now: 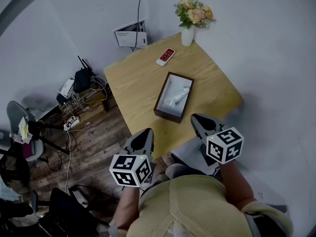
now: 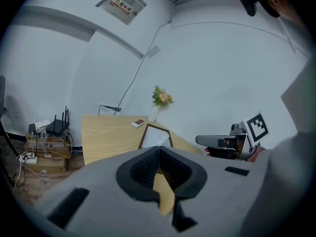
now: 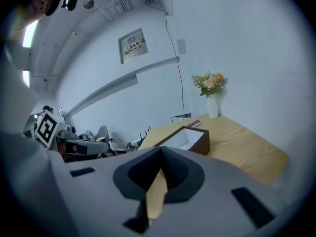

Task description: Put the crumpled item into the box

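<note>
Closest in, the person's pale yellow top [image 1: 197,206] fills the bottom of the head view, and just beyond it both tools are held low at the near edge of the wooden table [image 1: 133,83]. In its own view the left gripper [image 1: 144,135] has its jaws pressed together at the tips with nothing between them; only table-coloured wood shows through the slot behind. The right gripper [image 1: 199,120] reads the same: jaws closed, carrying nothing. A dark brown box [image 1: 168,116] lies open-topped a little ahead, between the two grippers, and the white crumpled item [image 1: 177,98] already sits inside it, toward the far right of its pale interior. Judging by that, the placing looks finished, or nearly so, and whatever remains is small. If the item needs seating deeper, the better way would be to part one gripper's jaws well before reaching in, come down from above the box rather than across its rim, and press lightly, since so light a box would likely slide or tip at a sideways knock. A red remote [image 1: 166,56] and a white vase [image 1: 188,35] of flowers stand well apart at the far end, out of the working path.
</note>
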`<state>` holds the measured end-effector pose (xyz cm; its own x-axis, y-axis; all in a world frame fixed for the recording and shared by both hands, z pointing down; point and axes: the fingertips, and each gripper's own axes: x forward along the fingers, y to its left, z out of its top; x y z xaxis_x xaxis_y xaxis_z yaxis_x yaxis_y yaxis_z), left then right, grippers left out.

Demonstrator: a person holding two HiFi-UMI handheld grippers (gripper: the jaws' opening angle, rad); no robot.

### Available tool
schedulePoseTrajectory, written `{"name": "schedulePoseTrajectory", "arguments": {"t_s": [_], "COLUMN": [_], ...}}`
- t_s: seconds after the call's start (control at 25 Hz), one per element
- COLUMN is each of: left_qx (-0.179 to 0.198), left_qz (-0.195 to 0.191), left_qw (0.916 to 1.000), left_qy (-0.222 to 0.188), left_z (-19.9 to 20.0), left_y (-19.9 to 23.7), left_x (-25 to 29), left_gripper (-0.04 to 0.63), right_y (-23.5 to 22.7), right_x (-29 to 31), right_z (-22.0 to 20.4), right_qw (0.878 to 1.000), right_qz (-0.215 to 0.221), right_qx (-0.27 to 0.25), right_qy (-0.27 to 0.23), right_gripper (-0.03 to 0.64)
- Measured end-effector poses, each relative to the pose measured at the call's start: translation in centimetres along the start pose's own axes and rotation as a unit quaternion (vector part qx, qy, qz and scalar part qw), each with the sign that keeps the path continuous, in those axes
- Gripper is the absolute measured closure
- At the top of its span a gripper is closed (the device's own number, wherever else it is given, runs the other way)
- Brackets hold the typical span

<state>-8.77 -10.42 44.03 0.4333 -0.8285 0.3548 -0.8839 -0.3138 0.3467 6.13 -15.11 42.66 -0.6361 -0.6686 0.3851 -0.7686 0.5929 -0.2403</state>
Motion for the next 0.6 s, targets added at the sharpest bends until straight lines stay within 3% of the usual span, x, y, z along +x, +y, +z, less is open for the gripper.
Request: {"name": "schedulePoseTrajectory", "arguments": {"t_s": [0.6], "left_qx": [0.002], "left_qz": [-0.008], "left_qw": [0.9999], "left_qy": [0.008], "left_z": [-0.19], "left_y": [-0.38], "left_x": [0.43], "left_gripper": [0.572], "right_y": [-0.43], "right_x": [-0.19], "right_z": [-0.22], "right_qw": [1.0], "right_qz": [-0.004], "right_qx": [0.002], "right_qy": [0.006], "right_gripper": [0.588]}}
